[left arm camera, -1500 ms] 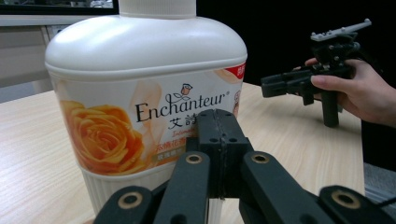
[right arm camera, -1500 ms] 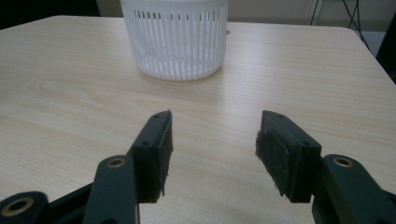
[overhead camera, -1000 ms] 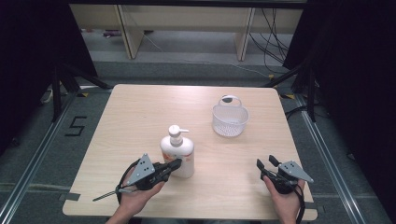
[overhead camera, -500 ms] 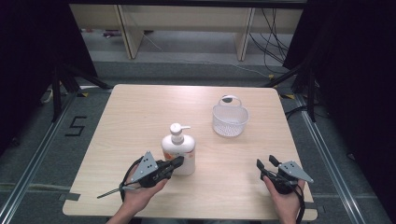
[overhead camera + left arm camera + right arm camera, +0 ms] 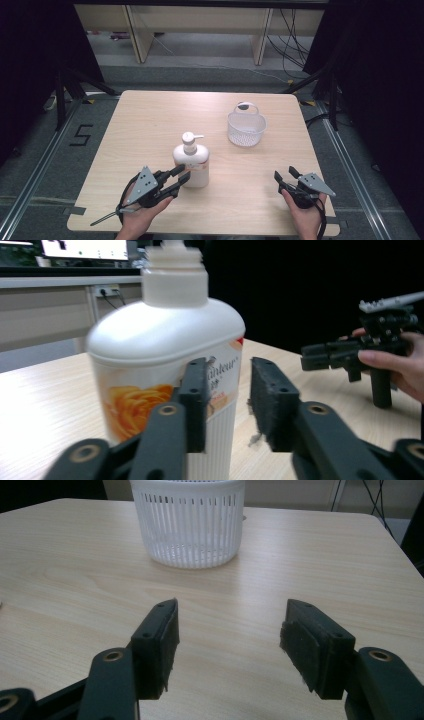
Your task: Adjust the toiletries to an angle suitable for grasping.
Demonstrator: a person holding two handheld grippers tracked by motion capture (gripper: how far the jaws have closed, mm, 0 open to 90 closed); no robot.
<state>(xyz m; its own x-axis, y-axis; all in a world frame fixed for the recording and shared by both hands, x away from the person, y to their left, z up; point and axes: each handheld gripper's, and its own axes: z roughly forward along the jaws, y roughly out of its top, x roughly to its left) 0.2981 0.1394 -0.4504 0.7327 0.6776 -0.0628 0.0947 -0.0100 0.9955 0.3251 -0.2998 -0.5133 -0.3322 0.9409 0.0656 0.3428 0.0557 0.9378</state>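
Where the light wood table (image 5: 150, 120) fills the middle of the high view, I see everything sitting on it. The biggest thing on it is the white pump bottle (image 5: 191, 161). It stands up straight, a bit left of the middle and closer to the near edge than the far one. It has a picture of an orange flower on its front.

Next comes the white basket (image 5: 246, 128) with thin slits in its wall. It stands right of the middle, nearer the far edge, well apart from the bottle.

My left gripper (image 5: 181, 176) is near the near edge, toward the left corner, just beside the bottle. Its jaws have just been opening. In the left gripper view the left gripper (image 5: 227, 400) has one jaw in front of the bottle's label and the other out past its side. The pads do not squeeze the bottle. The gap is about half wide.

My right gripper (image 5: 284, 176) sits by the near right corner. Its jaws stand wide apart, with bare table between them, and they point at the basket.
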